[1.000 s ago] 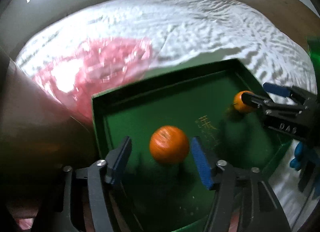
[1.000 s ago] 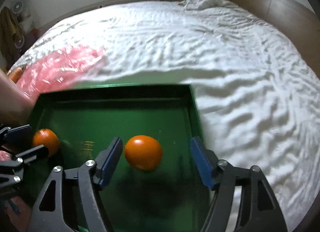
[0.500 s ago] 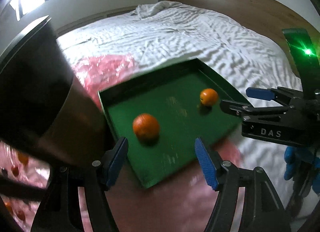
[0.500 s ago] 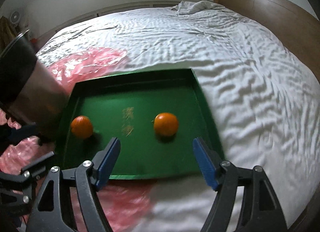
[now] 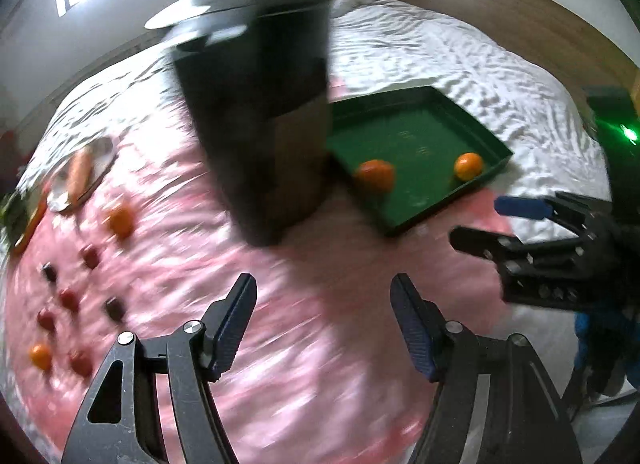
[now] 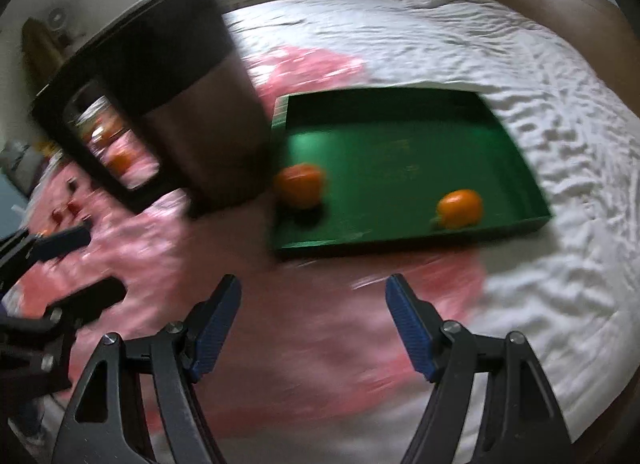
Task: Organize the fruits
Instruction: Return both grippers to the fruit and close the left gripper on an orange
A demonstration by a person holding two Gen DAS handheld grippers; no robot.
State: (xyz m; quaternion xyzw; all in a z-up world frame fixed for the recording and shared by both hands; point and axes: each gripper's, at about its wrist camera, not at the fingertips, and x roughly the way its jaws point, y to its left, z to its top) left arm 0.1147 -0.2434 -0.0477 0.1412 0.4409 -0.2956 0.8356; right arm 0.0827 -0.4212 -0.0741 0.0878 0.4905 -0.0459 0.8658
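Green tray [image 6: 516, 159], on white bedding beside the pink sheet [image 6: 320, 336]: held two oranges [image 6: 301, 185] [image 6: 460, 207]. Left gripper [image 5: 324, 320] and right gripper [image 6: 314, 322]: jaws parted, empty, over the pink sheet.

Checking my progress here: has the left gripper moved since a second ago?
Yes. The left gripper has pulled back from over the green tray; its open fingers now frame pink sheet, the tray farther ahead.
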